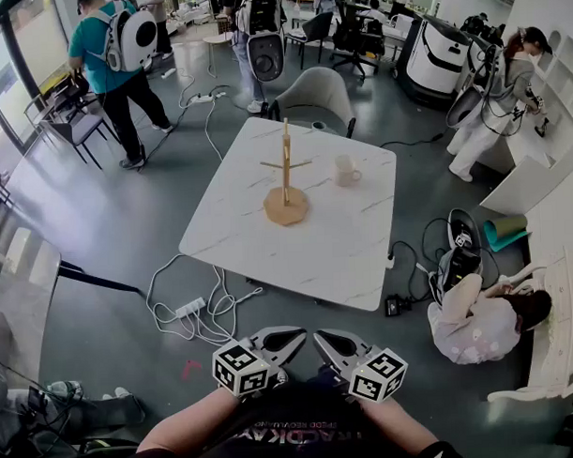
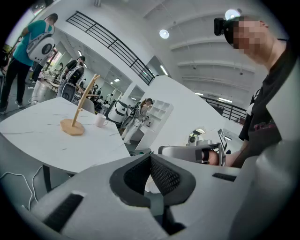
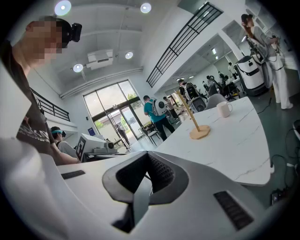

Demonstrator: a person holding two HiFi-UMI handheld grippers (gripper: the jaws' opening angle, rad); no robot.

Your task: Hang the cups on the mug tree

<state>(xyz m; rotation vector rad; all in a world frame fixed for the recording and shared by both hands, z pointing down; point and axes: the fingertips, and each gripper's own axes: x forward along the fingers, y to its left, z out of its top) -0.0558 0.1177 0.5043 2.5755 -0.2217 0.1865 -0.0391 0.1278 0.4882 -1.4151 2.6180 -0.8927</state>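
While the left gripper hangs low at the person's body, its jaws are pressed together tip to tip with nothing between them, and it is well apart from the table, short of the near edge. Farther out, near the middle of the white marble top, the wooden mug tree stands upright on its round base with its pegs bare. Just right of it and slightly farther back, the single pale cup sits upright on the tabletop, near the tree but not touching it, its handle turned to the right. Nearest again, the right gripper is held beside the left one, the two nearly tip to tip. Its jaws are also closed on nothing. Both the cup and the tree lie well ahead of the two claws, across a stretch of grey floor and bare tabletop.
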